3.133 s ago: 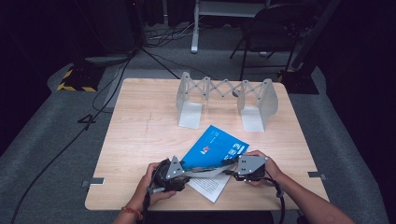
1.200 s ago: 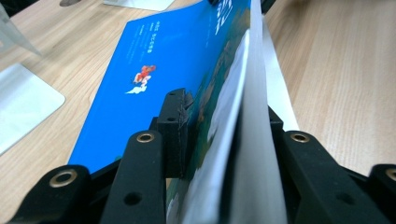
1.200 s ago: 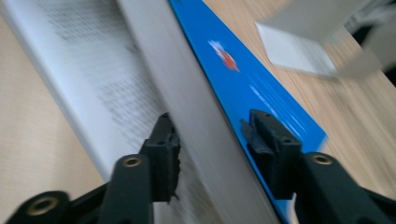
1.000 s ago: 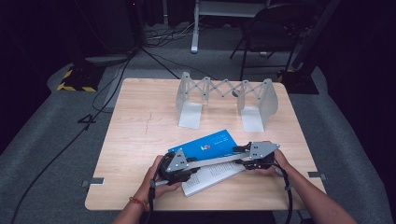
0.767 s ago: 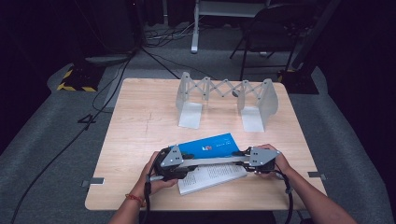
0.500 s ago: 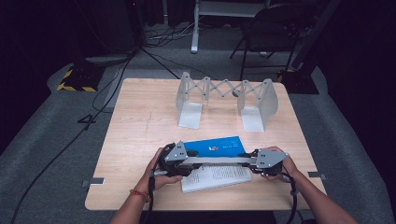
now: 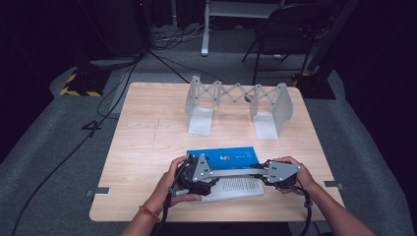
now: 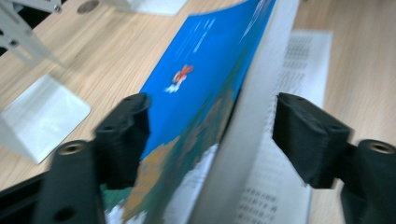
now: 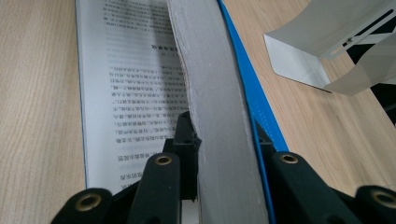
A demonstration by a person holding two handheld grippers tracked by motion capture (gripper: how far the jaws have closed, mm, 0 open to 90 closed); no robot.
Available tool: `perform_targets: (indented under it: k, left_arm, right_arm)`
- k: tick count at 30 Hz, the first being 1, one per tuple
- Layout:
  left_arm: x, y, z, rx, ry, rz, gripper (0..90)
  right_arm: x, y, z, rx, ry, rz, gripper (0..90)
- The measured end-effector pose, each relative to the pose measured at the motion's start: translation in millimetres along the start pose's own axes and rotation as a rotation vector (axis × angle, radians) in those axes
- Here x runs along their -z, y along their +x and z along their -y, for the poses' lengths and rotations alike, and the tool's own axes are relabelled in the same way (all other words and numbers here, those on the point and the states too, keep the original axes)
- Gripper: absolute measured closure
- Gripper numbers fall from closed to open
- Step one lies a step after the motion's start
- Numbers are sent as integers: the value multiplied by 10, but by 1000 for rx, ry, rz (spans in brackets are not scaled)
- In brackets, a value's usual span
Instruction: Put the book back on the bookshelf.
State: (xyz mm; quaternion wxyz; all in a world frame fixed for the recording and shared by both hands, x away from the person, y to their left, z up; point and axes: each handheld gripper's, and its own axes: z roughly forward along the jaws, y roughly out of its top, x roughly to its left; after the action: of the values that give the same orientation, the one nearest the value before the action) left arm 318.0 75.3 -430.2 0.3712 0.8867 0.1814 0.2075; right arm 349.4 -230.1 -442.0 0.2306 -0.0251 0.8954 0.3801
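A book with a blue cover (image 7: 226,156) stands on its edge near the table's front, its page block (image 9: 210,60) raised. One printed leaf (image 7: 236,187) lies flat on the wood toward the person. My left gripper (image 7: 212,173) is at the book's left end. In the left gripper view its jaws have just been opening, and the fingers (image 8: 123,140) stand apart from the book (image 8: 205,84) between them. My right gripper (image 7: 261,173) is at the right end. The right gripper (image 9: 223,140) is shut on the page block.
A grey expanding bookend rack (image 7: 236,98) stands at the back of the wooden table (image 7: 147,147), with its two plates about a book's length apart. One of its metal plates (image 9: 322,42) lies close beyond the book. Cables and a chair are on the floor behind.
The book has turned from slanted to parallel with the table's front edge. Both hands have shifted with it, the right hand outward to the right.
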Motion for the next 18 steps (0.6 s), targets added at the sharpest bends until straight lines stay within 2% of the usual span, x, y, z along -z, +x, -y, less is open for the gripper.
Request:
perform_targets:
  k: [2,3,5,6,10,12,14,17,18]
  left_arm:
    - [-13,2,26,-6,24,-3,388]
    - [-23,5,49,-21,47,-14,478]
    - [-27,15,105,-44,56,13,587]
    - [-25,31,131,-45,45,21,608]
    - [-35,84,240,-30,2,54,647]
    - [-40,108,292,-20,-15,68,654]
    - [-32,153,337,2,-36,88,653]
    - [-35,208,371,13,-51,111,649]
    - [-37,230,365,17,-40,121,642]
  right_arm:
    - [-2,4,-7,1,1,-2,724]
    - [-1,3,-12,-2,-2,-2,722]
    - [-6,8,-28,2,1,0,719]
    - [-9,11,-31,-2,-4,0,715]
    - [-35,-24,4,-37,-70,-13,648]
    - [-65,-78,74,-77,-106,-40,621]
    - [-94,-120,132,-108,-120,-64,621]
    - [-131,-137,167,-108,-119,-66,649]
    - [-129,-123,147,-93,-108,-59,671]
